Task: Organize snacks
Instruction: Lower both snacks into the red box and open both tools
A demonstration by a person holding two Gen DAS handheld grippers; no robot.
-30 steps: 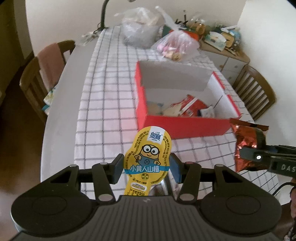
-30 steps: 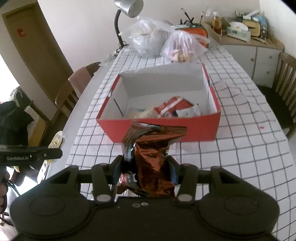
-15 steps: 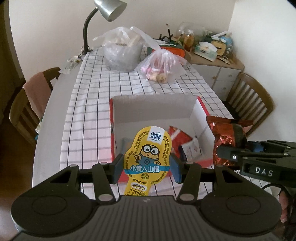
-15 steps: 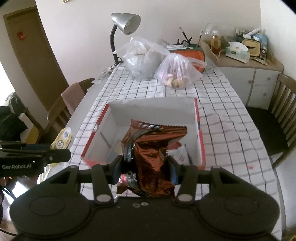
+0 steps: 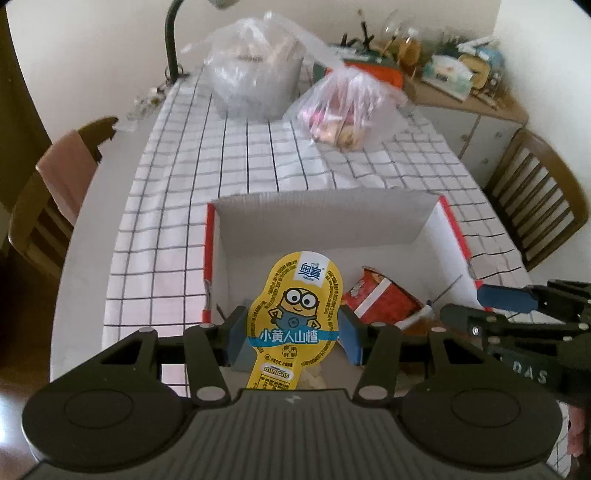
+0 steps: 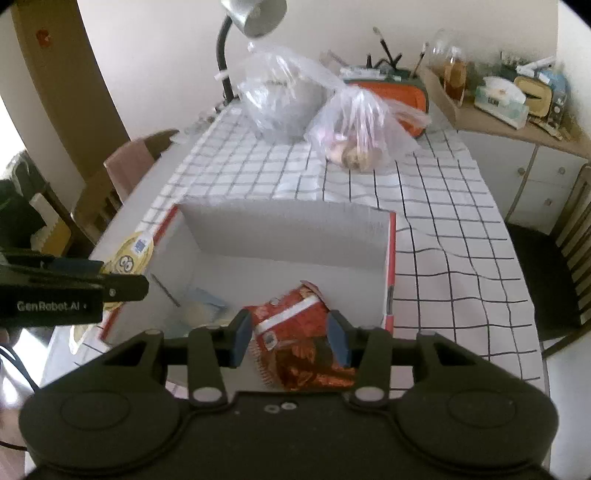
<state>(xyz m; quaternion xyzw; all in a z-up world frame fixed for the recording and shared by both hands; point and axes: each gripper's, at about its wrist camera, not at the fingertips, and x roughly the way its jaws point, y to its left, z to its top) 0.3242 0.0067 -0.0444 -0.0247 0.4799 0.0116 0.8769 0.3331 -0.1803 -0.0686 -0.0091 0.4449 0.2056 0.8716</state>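
Checked-cloth table (image 5: pixel 258 173) with red box (image 5: pixel 208 258), two plastic bags (image 5: pixel 255 85).

Open box (image 6: pixel 288 229) sits on the table (image 6: pixel 443 266) with snack packets (image 6: pixel 295 310) inside, two plastic bags (image 6: pixel 354 129) side by side behind it, lamp (image 6: pixel 255 18) further back, chairs (image 5: pixel 535 206) left and right, cabinet (image 6: pixel 535 162) at far right.

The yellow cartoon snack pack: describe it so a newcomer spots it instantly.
Find the red box with white walls on the checked tablecloth. At its near left corner, the left gripper holds the yellow cartoon snack pack upright. Unlike the red packets, it is rounded and shows a goggled character.
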